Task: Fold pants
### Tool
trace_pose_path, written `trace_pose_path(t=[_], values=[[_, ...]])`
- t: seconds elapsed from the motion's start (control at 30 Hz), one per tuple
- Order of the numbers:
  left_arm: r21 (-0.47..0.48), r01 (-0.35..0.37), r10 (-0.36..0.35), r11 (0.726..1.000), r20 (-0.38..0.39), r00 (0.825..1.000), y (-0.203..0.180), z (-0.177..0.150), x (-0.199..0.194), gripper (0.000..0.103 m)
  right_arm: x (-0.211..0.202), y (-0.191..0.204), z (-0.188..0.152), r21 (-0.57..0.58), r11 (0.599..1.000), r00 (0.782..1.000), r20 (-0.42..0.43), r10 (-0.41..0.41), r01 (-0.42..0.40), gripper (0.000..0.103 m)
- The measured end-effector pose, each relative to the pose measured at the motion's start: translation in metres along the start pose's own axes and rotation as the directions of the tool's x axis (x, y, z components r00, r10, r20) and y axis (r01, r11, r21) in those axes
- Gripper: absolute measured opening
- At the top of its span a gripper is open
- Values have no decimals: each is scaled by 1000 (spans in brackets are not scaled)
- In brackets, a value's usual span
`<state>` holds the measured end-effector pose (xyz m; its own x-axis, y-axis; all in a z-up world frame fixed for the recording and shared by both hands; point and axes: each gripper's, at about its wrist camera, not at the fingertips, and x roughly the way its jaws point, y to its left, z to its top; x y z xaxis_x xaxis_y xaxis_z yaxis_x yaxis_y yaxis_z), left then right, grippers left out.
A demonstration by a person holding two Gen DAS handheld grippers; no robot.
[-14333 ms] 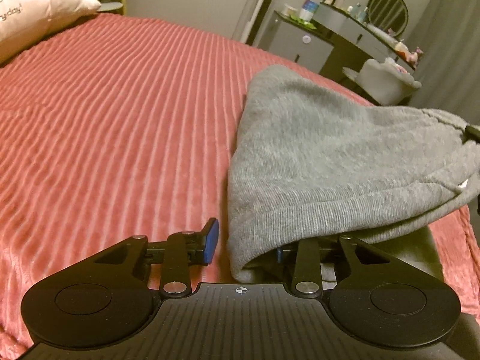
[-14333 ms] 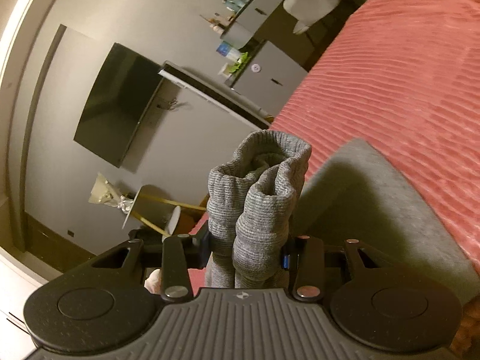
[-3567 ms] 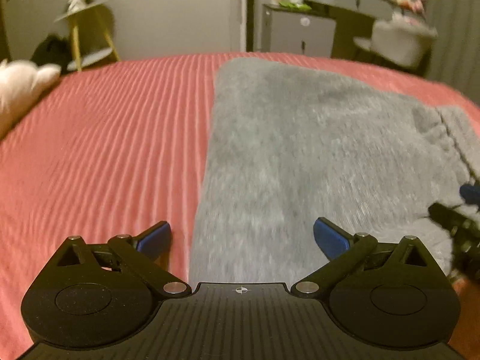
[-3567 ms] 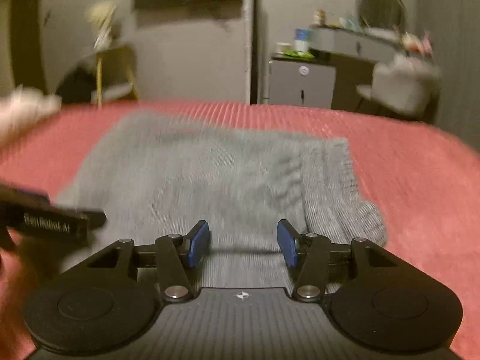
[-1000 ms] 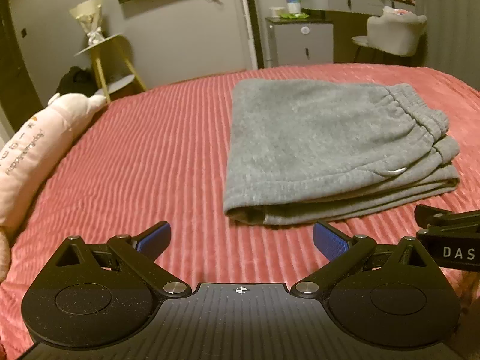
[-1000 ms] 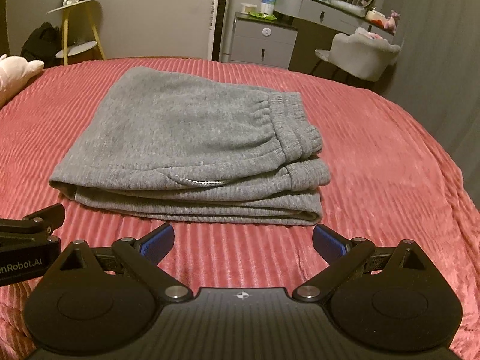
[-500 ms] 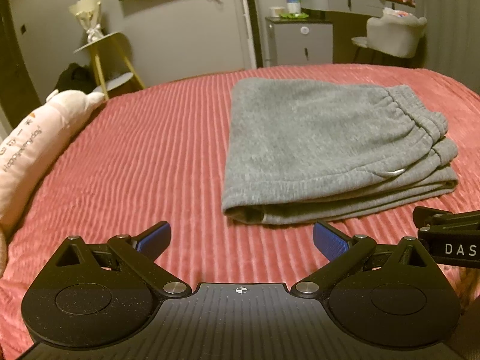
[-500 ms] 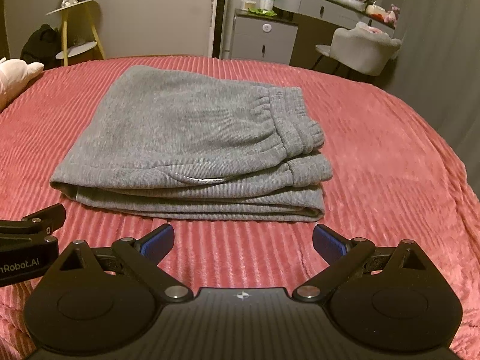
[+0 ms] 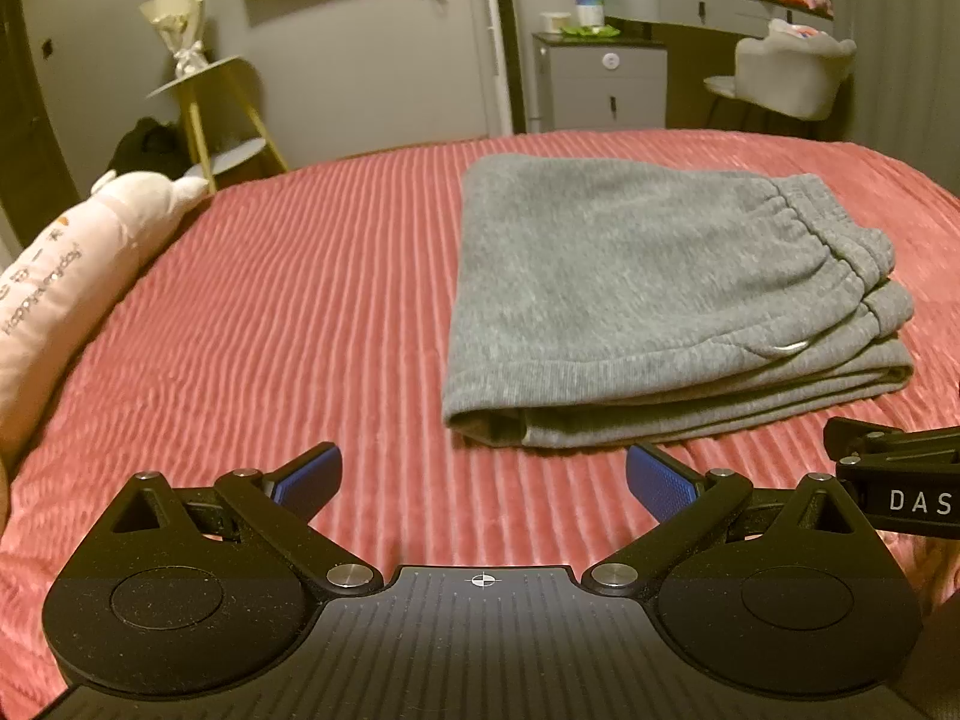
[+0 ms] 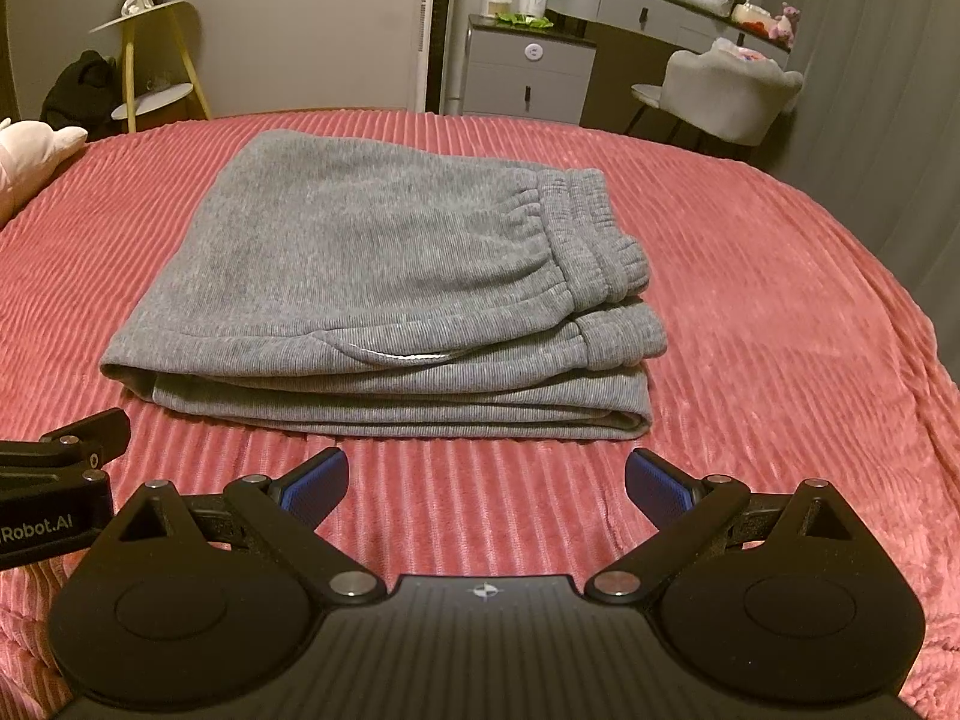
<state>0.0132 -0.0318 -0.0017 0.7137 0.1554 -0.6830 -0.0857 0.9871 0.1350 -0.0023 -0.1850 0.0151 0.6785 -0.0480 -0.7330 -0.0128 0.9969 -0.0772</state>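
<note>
Grey sweatpants [image 10: 384,276] lie folded into a compact stack of layers in the middle of a bed covered by a ribbed pink-red blanket [image 10: 780,324]. The elastic waistband [image 10: 594,240] sits on top at the right end of the stack, and the rounded folded edge faces left. The layers line up closely, so the folding appears finished.

The left tool [image 9: 483,480] and the right tool [image 10: 486,483] are both held low over the blanket, just in front of the stack and not touching it. Each has its blue-padded fingers spread wide apart and grips nothing, which suits a garment that has been let go and left to rest. From each camera, the black edge of the other tool shows at the side, so the two sit side by side.

A pale pink plush pillow [image 9: 66,276] lies at the left edge of the bed, well apart from the sweatpants. Behind the bed stand a grey cabinet [image 10: 528,72] and a padded chair [image 10: 726,90].
</note>
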Motion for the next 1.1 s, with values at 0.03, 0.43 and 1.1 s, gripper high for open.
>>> trace_pose_path(t=[0.03, 0.43, 1.1], values=[[1, 0, 0, 1000, -1, 1000, 0, 0, 0, 103, 0, 0, 0, 1, 1000, 1000, 0, 1, -1, 99], [-5, 2, -2, 1000, -4, 1000, 0, 0, 1, 103, 1, -1, 0, 10, 1000, 1000, -3, 3, -3, 99], [0, 10, -10, 1000, -3, 1000, 1, -1, 1, 103, 2, -4, 0, 28, 999, 1000, -10, 14, -14, 99]])
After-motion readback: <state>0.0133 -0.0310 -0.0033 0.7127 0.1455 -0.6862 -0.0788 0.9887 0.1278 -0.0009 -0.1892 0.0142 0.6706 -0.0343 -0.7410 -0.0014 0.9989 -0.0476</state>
